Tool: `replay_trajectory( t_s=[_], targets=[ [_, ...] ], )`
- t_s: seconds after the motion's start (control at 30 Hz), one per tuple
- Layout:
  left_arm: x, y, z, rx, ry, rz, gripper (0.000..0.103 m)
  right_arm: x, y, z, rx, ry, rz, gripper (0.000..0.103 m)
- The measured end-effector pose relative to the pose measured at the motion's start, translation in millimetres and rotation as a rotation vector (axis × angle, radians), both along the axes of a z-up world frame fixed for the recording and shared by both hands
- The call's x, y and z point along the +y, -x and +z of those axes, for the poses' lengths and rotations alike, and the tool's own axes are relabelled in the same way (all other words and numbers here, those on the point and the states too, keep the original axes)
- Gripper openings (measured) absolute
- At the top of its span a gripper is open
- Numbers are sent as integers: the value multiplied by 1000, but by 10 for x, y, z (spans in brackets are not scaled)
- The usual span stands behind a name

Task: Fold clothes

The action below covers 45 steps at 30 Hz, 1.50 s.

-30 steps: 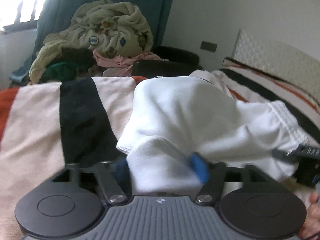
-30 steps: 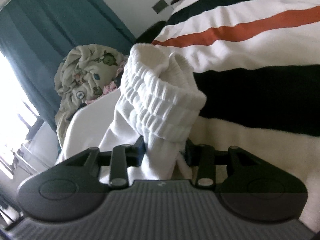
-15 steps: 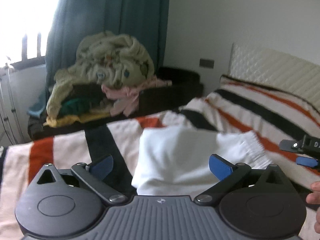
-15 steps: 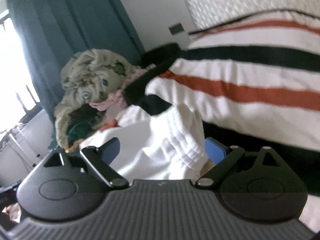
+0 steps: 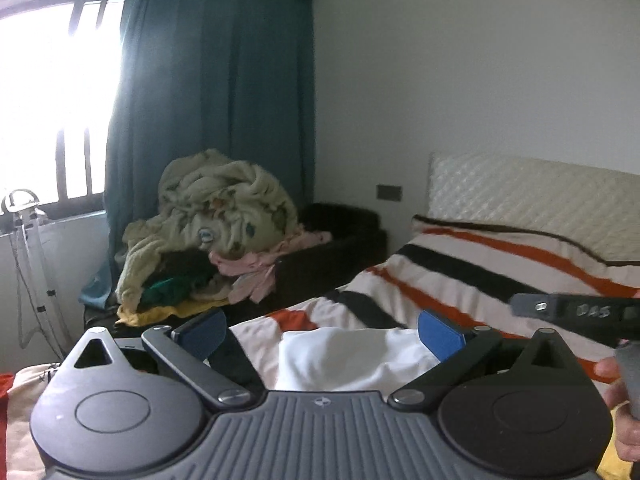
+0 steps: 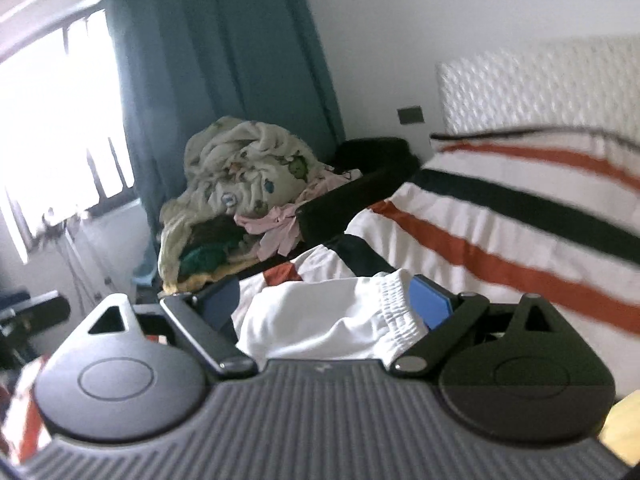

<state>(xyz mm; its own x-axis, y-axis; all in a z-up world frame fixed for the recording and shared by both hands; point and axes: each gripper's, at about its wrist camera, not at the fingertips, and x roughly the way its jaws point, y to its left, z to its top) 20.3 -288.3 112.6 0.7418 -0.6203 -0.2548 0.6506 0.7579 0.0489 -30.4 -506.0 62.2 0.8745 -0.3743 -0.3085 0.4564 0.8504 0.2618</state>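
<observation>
We held both claws spread wide and empty: the left claw (image 5: pixel 320 330) and the right claw (image 6: pixel 326 298) hung above the folded white shorts (image 6: pixel 320 320) (elastic waistband rightward), which lay on the striped bed (image 5: pixel 480 276).

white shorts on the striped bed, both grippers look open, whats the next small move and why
Probably lower the right gripper onto the elastic waistband end of the white fabric shorts and close on it. Both the right and left gripper hang open and hold nothing, and the shorts lie bunched on the orange, black and cream striped bedcover, so they look folded only partly, if at all.
</observation>
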Motion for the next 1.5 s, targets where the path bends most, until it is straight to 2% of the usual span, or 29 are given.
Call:
replay_trajectory(
  t_s=[0.27, 0.47, 0.6, 0.73, 0.87, 1.2, 1.33, 1.5],
  targets=[
    [318, 947, 269, -68, -1, -42, 103, 512, 554, 313, -25, 70, 87, 93],
    [655, 1367, 248, -60, 39, -30, 103, 812, 858, 281, -31, 101, 102, 93],
    [892, 1490, 154, -36, 75, -2, 103, 910, 952, 191, -50, 62, 117, 93],
    [1080, 1506, 34, -22, 102, 33, 103, 1031, 960, 9, -54, 72, 124, 93],
    [1143, 1353, -119, -13, 88, 55, 103, 1159, 952, -198, -54, 97, 129, 93],
    [1091, 861, -738, 62, 49, 84, 103, 1223, 656, -804, -7, 84, 96, 93],
    [1059, 733, -928, 76, 42, 92, 103, 1253, 599, -904, -7, 101, 64, 93],
    [976, 585, -1032, 86, 21, 95, 103, 1297, 528, -960, 21, 114, 43, 93]
  ],
)
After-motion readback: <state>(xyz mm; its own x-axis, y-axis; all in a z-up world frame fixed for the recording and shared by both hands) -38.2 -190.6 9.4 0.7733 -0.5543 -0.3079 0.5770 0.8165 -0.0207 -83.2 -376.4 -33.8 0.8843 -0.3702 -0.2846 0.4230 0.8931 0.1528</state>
